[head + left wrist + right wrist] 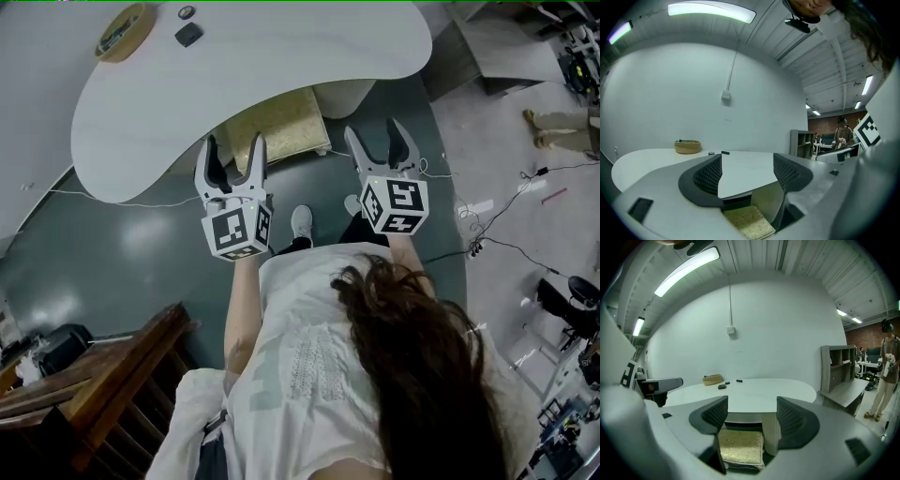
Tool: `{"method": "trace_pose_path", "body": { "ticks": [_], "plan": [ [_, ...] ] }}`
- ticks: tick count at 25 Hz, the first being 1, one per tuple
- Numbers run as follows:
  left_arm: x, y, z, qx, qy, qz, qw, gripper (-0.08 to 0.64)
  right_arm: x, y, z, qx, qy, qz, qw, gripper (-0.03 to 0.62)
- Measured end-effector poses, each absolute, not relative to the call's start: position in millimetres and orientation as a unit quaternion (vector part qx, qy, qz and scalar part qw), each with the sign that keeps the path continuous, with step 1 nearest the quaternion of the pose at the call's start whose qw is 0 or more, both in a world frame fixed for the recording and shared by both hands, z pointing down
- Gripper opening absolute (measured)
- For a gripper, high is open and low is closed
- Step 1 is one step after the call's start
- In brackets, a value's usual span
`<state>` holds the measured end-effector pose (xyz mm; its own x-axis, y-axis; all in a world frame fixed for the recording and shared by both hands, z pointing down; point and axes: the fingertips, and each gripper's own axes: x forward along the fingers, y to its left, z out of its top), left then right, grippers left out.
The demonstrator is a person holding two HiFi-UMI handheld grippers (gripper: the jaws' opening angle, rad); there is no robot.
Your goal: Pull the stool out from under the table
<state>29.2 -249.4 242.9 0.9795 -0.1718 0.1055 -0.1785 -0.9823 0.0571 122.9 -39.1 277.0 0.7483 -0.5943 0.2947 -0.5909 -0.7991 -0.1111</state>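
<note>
1. A plain white wall [783, 319] closes the far side of the room; a small box [731, 329] is mounted on it, with a thin conduit running up to the ceiling.
2. The ceiling [759, 256] is made of white ribbed panels and carries long lit strip lights [686, 269].
3. The floor [122, 248] is dark, glossy grey-green; to the right it gives way to paler grey concrete [497, 150], where loose cables [511, 202] trail.
4. A white table [281, 75] with a rounded outline stands before the wall.
5. A grey open shelving unit [838, 363] stands to the right, with a reddish brick wall [869, 339] far behind it.
6. A dark wooden piece of furniture [94, 375] sits at the lower left of the head view.
</note>
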Motion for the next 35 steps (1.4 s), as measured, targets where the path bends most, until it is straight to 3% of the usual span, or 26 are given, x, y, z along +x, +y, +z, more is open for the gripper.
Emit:
{"method": "trace_pose_path", "body": {
  "ticks": [16, 27, 35],
  "plan": [
    [46.2, -264.0, 296.0, 0.988, -0.112, 0.101, 0.044, 0.339, 148.0, -64.7, 320.3, -0.909, 0.362, -0.204, -0.015, 0.33],
    [72.4, -325.1, 464.2, 0.98, -0.137, 0.146, 0.005, 0.339, 198.1, -118.0, 486.3, -0.889, 0.386, -0.245, -0.033, 0.33],
    [34.1, -334.6, 609.5, 0.966, -0.165, 0.192, 0.057, 0.339, 191.5, -118.6, 616.7, -0.889, 0.361, -0.279, -0.029, 0.33]
  ]
}}
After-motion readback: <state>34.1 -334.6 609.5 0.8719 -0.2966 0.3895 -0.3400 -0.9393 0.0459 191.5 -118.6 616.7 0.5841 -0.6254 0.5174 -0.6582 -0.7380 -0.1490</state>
